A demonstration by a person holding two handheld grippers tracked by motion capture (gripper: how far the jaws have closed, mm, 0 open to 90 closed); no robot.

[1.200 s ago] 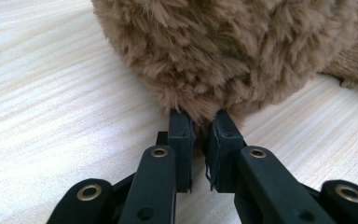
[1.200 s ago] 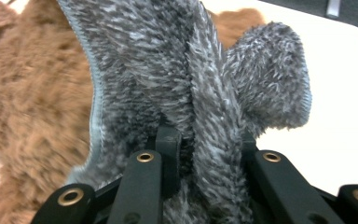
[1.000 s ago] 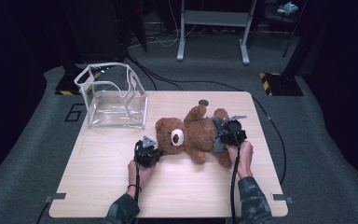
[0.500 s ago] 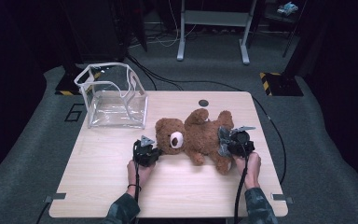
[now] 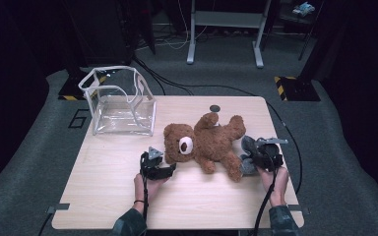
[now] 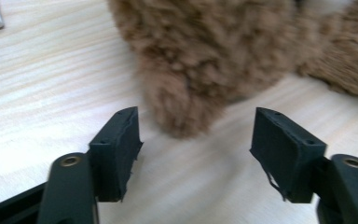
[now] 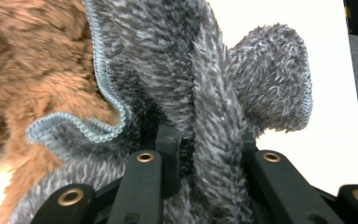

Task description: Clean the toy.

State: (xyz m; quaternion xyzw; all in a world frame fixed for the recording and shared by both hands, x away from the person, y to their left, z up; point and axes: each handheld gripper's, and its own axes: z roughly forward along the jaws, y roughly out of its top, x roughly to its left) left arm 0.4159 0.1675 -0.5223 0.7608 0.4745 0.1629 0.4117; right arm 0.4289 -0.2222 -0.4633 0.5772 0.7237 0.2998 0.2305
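A brown teddy bear (image 5: 206, 142) lies on its back in the middle of the wooden table (image 5: 128, 196), head to the left. My left gripper (image 5: 170, 169) sits at the bear's head. Its jaws have just been opening and now stand open (image 6: 196, 140); a furry bump of the bear (image 6: 182, 102) reaches between the tips, untouched by the pads. My right gripper (image 5: 256, 156) is at the bear's lower leg, shut on a fluffy grey cloth (image 5: 248, 153). Close up, that cloth (image 7: 261, 74) is bunched between the jaws (image 7: 205, 144), with the bear's fur (image 7: 28, 56) beside it.
A clear plastic box with a white frame (image 5: 120, 105) stands at the table's back left. A small black disc (image 5: 215, 108) lies near the far edge. Cables run across the grey floor behind the table, and a metal stand (image 5: 224, 29) is farther back.
The left jaws have opened off the bear's head. The right gripper has drawn the grey cloth to the right and nearer the front edge, away from the bear's body.
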